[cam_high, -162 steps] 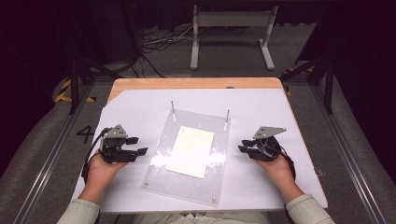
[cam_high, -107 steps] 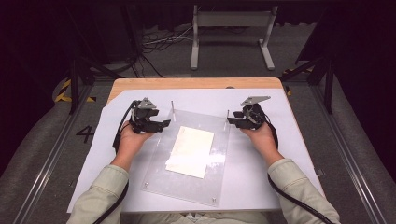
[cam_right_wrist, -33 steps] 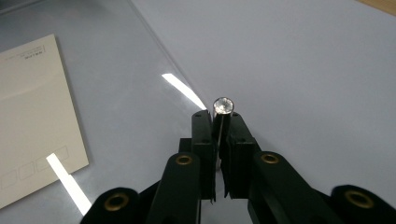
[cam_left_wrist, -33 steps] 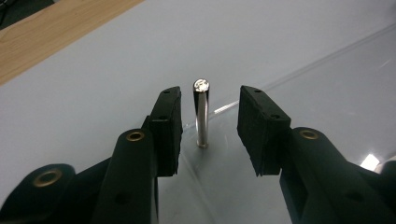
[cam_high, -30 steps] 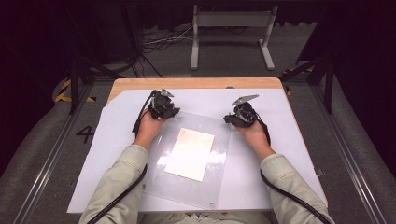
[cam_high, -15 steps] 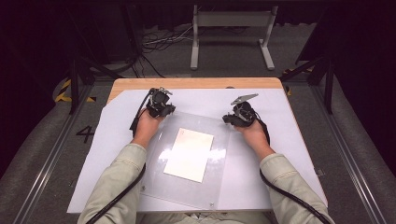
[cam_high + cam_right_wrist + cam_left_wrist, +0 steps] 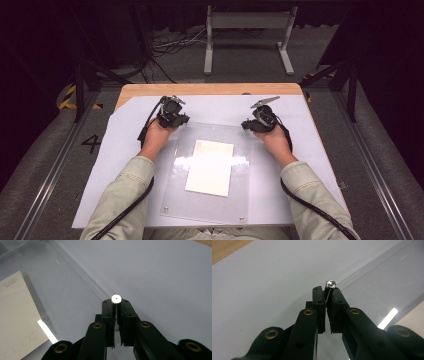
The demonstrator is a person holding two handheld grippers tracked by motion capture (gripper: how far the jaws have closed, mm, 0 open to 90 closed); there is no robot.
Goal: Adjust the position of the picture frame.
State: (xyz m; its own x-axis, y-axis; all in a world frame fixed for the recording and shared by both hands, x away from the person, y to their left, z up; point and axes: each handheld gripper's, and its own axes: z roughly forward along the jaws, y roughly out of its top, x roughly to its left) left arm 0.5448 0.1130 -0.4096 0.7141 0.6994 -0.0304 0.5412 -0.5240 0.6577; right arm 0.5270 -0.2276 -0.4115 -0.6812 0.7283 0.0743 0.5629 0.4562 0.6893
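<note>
White table sheet (image 7: 320,150): each gripper (image 7: 327,293) (image 7: 116,302) clamps a pin (image 7: 330,284) (image 7: 116,299), shafts hidden.

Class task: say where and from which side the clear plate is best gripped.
By the two upright metal pins at its far corners, from above: the flat clear plate lies flush, offering no edge. The left gripper and right gripper already clamp a pin each.

We count two grippers, the left gripper (image 7: 181,120) and the right gripper (image 7: 248,125), one clear plate (image 7: 180,200) and one paper card (image 7: 210,167) (it lies under the clear plate). We see two metal pins, the left pin (image 7: 330,284) and the right pin (image 7: 116,299), and one white sheet (image 7: 117,165).
</note>
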